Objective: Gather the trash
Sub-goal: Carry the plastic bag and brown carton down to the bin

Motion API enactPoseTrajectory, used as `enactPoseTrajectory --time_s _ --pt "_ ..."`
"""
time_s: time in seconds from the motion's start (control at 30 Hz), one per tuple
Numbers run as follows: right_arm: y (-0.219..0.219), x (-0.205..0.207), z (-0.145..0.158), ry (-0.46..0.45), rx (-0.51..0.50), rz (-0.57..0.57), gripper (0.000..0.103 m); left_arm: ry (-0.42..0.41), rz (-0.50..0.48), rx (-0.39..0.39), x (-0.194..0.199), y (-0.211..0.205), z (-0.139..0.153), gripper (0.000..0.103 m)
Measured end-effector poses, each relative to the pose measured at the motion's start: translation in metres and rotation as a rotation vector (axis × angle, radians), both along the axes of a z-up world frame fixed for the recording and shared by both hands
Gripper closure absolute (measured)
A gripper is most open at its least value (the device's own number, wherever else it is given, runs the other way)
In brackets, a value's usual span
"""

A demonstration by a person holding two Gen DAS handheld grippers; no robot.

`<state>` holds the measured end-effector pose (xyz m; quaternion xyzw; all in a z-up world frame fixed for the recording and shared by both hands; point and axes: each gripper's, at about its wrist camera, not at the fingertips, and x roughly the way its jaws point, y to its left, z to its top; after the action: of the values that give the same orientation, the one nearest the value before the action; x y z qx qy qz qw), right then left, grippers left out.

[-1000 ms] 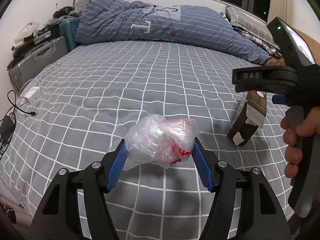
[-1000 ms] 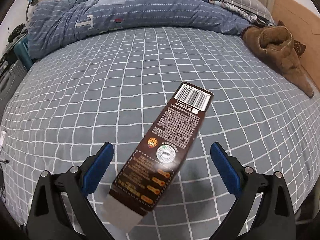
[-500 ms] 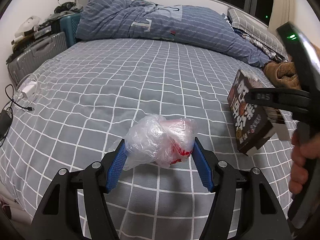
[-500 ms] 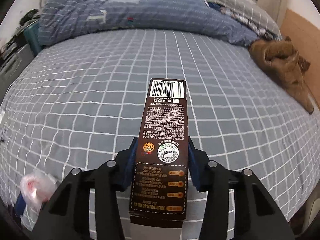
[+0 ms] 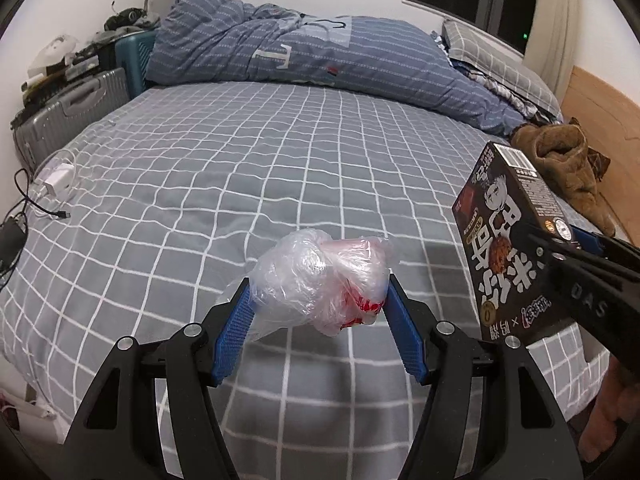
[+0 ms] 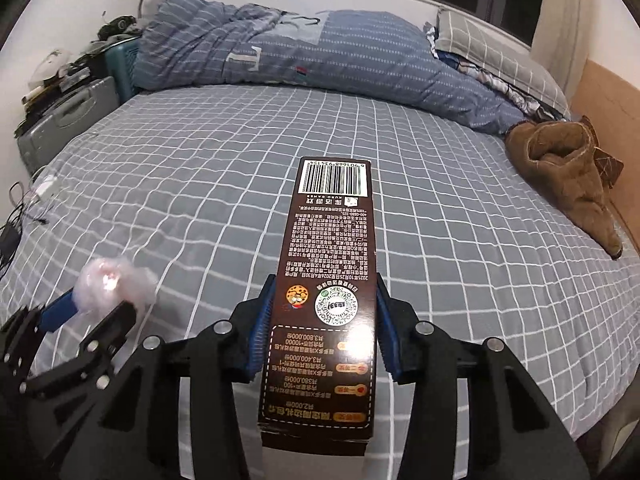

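A crumpled plastic bag (image 5: 320, 280) with red inside was clamped between the blue pads of the left gripper (image 5: 318, 320), held above the checked bed sheet (image 5: 240, 168). To its right, a dark cookie box (image 6: 332, 280) was gripped lengthwise by the right gripper (image 6: 322, 328), also off the sheet. A brown garment (image 6: 568, 176) lay near the bed's right edge.

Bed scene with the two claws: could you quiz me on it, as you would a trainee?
1. True or false: the left claw is shut on a crumpled plastic bag.
2. What does the right claw grip? A) a slipper B) a dark snack box C) a cable
3. Fill in: the brown garment lies on the ____.

Key: 1 true; 2 B; 3 bed.
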<state>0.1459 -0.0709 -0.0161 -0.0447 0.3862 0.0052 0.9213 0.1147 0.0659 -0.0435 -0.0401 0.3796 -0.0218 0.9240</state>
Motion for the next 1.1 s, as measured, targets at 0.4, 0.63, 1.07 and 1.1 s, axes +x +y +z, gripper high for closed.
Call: enactPoseTrajectory --time_s 0.4,0.63,1.07,1.1 --pt "-0.019 -0.082 0.002 -0.033 0.024 0.019 0.06 0.004 -0.017 0.011 -0.056 -0.019 0.002 0.04" --pt "-0.03 -0.118 -0.007 -0.011 0.057 0.016 0.06 0.015 -0.016 0.02 -0.089 -0.027 0.001 0.04" --pt "-0.043 -0.175 -0.007 -0.002 0.071 0.012 0.06 0.008 -0.031 0.022 -0.145 -0.04 0.005 0.04" --pt "-0.043 -0.179 -0.007 -0.001 0.073 0.011 0.06 0.006 -0.029 0.028 -0.151 -0.04 0.005 0.04"
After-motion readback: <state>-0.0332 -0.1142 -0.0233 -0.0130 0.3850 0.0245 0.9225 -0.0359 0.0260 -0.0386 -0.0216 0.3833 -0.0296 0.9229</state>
